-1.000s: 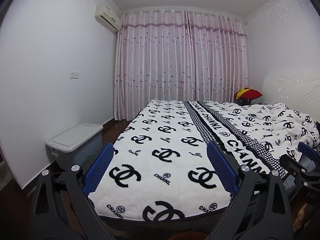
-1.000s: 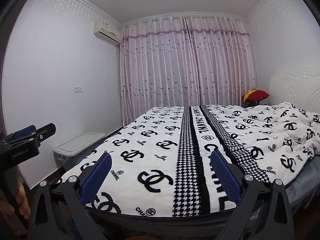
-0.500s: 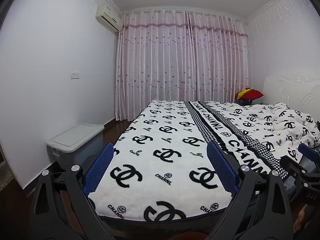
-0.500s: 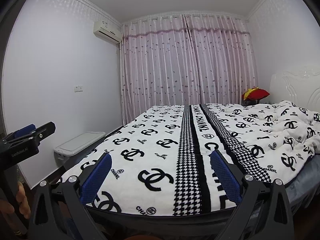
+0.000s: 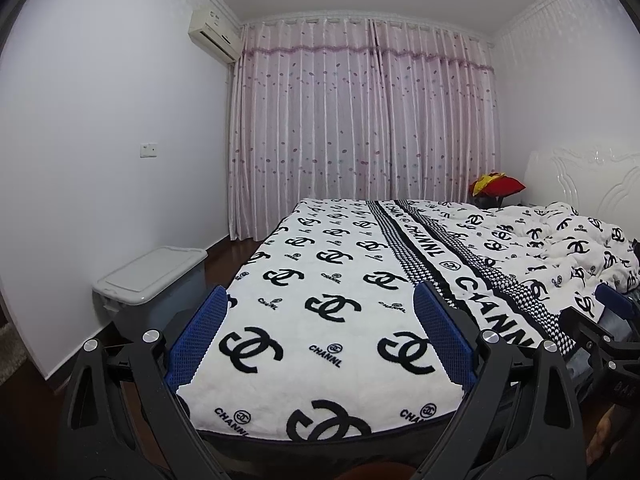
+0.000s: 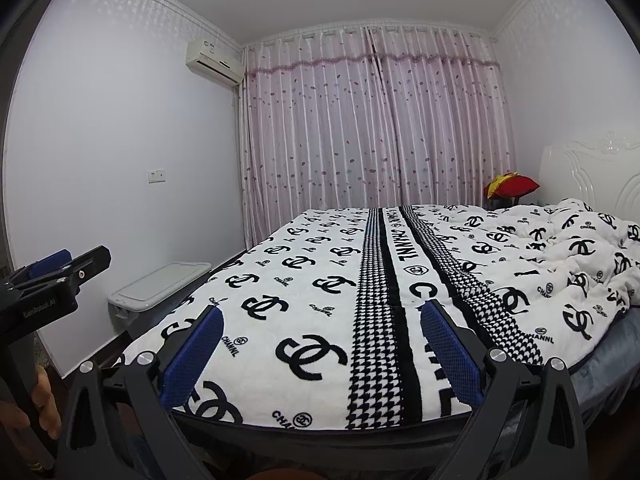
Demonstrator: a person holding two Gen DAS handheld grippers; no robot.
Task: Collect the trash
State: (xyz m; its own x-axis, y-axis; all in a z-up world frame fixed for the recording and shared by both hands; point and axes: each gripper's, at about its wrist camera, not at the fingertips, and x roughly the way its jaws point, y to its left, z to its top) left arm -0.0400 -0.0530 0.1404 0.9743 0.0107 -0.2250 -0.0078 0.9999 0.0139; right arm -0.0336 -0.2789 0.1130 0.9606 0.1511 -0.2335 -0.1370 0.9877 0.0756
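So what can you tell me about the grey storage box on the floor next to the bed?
The storage box is a grey plastic tub with a lighter, flat lid that is shut; a latch shows at its near end. It sits level on the dark floor in the gap between the white wall and the bed, with its long side along the wall. Nothing lies on the lid, and neither gripper is near it. Its contents are hidden.

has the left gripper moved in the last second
Barely. In its own view the grey bin and wall socket sit almost where they did, so the left gripper has only drifted slightly.
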